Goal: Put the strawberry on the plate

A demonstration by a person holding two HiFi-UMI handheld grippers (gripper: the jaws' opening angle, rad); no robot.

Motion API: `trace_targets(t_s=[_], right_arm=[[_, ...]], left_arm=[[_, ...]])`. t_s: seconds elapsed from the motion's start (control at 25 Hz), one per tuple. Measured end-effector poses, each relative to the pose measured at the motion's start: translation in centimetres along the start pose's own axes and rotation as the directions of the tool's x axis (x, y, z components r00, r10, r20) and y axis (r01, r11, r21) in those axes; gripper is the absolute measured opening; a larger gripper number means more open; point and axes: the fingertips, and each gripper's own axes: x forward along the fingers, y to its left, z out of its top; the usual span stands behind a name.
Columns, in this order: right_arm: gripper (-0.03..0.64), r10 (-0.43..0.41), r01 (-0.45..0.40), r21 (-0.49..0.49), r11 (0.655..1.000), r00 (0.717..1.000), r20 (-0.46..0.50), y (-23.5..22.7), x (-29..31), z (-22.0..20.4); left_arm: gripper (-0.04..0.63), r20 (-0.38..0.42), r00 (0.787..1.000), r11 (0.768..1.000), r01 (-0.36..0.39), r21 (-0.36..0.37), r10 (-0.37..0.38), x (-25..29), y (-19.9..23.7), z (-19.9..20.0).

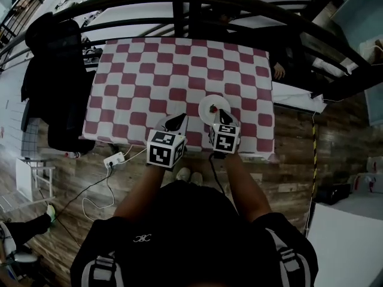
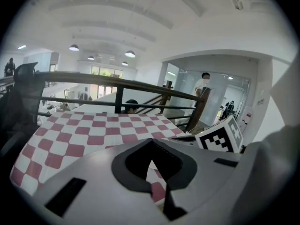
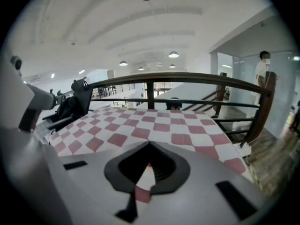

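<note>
Right gripper (image 3: 149, 146): jaws together, nothing clamped between them; tips over near rim of plate (image 1: 206, 113). Strawberry (image 1: 213, 107) lies on plate, just beyond tips; contact too small to judge. Left gripper (image 2: 151, 142): jaws together, empty, held just left of plate, above checkered cloth (image 1: 149, 76). Plate sits near front edge of cloth, right of centre. Dark railing (image 1: 191, 5) runs along far side of table.

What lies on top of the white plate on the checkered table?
One small red strawberry lies on the plate. The right hand-held gripper covers part of the plate's near rim, so what lies there cannot be seen.
</note>
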Motion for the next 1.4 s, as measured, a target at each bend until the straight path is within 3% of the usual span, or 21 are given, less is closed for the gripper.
trace_targets(t_s=[0.28,0.6,1.4], right_arm=[[0.014,0.0,-0.006,0.037,0.999,0.987,0.159,-1.3,-5.5,5.4],[0.014,0.022,-0.044,0.066,0.997,0.951,0.309,-1.6,-11.0,10.4],[0.014,-0.016,-0.001,0.056,0.998,0.949,0.316,-2.4,-12.0,10.5]], left_arm=[[-0.002,0.045,0.997,0.996,0.052,0.071,-0.055,1.1,-2.8,3.1],[-0.002,0.087,0.99,0.987,0.097,0.125,-0.108,1.6,-5.1,6.0],[-0.002,0.084,0.984,0.979,0.143,0.142,-0.156,2.6,-6.6,6.6]])
